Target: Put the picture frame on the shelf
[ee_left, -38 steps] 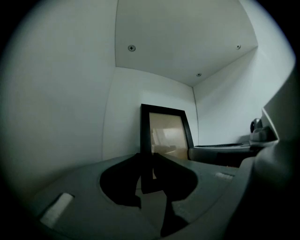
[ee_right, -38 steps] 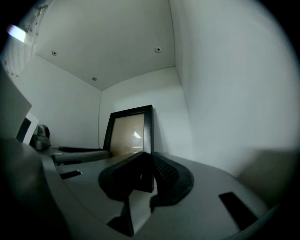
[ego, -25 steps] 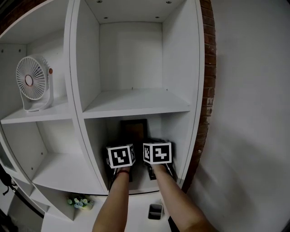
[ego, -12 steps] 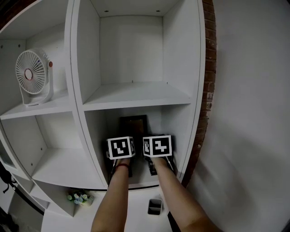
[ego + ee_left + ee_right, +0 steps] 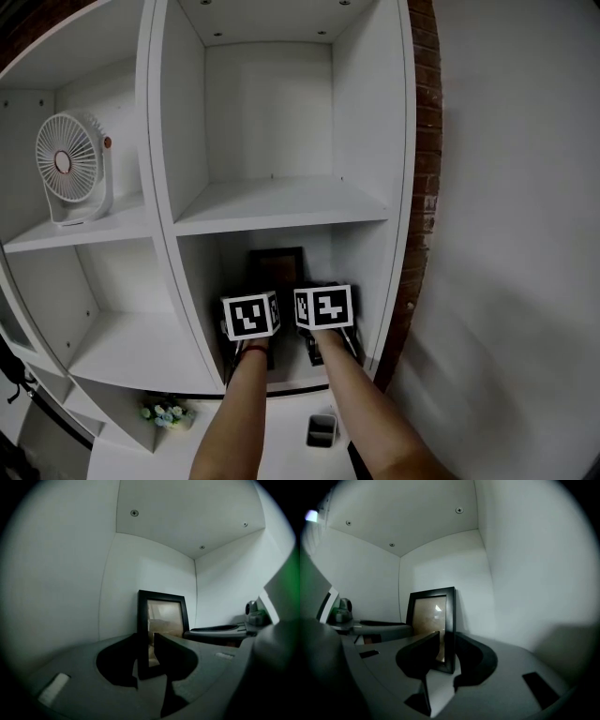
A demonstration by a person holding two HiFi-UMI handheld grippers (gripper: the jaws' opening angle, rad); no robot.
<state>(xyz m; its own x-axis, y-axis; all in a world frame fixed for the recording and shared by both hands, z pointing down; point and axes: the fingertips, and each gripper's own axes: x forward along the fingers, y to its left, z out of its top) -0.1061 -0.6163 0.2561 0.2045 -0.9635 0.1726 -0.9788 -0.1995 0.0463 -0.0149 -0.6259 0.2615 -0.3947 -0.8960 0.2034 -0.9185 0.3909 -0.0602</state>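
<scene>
At lower centre, the picture frame (image 5: pixel 275 267) stands at the back of a shelf (image 5: pixel 281 202) compartment, the left gripper (image 5: pixel 146 639) and right gripper (image 5: pixel 446 637) straddling its side edges, jaws opening.

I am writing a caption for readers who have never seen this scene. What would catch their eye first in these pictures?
First, the dark rectangular picture frame, standing upright at the back of a lower compartment of the white shelf unit. The left gripper and right gripper reach in at its two side edges, and their jaws are opening with an edge between each pair. A white round desk fan stands higher up, one column to the left.
</scene>
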